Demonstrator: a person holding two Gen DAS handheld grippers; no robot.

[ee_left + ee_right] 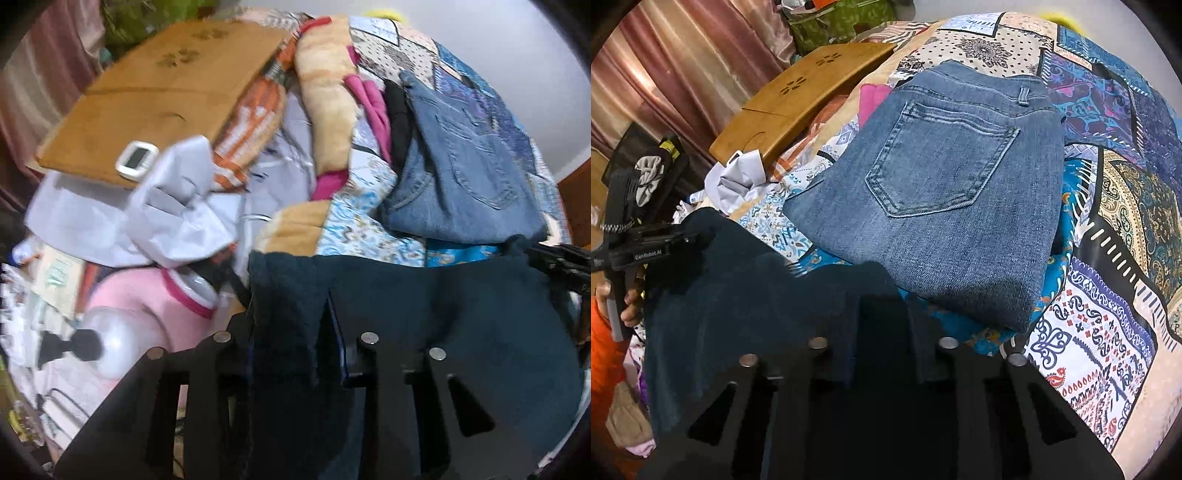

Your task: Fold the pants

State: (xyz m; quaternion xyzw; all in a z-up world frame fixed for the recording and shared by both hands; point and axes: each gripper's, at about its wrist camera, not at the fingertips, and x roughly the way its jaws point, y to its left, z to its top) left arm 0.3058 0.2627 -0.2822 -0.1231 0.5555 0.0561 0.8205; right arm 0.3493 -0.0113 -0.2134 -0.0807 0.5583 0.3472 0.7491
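1. The left tool (295, 332) is clenched on the dark teal pants (424, 314): a fold of the cloth runs down between its fingers in the left wrist view.
2. The right tool (882, 325) is also clamped on the dark teal pants (746, 295); the fabric bunches between its fingers and spreads off to the left, where the left tool (657, 243) grips the far edge.
3. The pants hang stretched between the two tools, above the near edge of the bed with its patchwork bedspread (1108, 350).
4. Folded blue jeans (953, 192) lie on the bedspread just beyond the dark pants, back pocket up (already a neat rectangle).
5. A wooden lap tray (155, 96) rests on the bed farther back, with a small white device (136, 160) at its near edge.
6. Crumpled pale grey cloth (177, 214) lies just below the tray, beside a tan fleece blanket (328, 107) and a magenta garment (373, 107).
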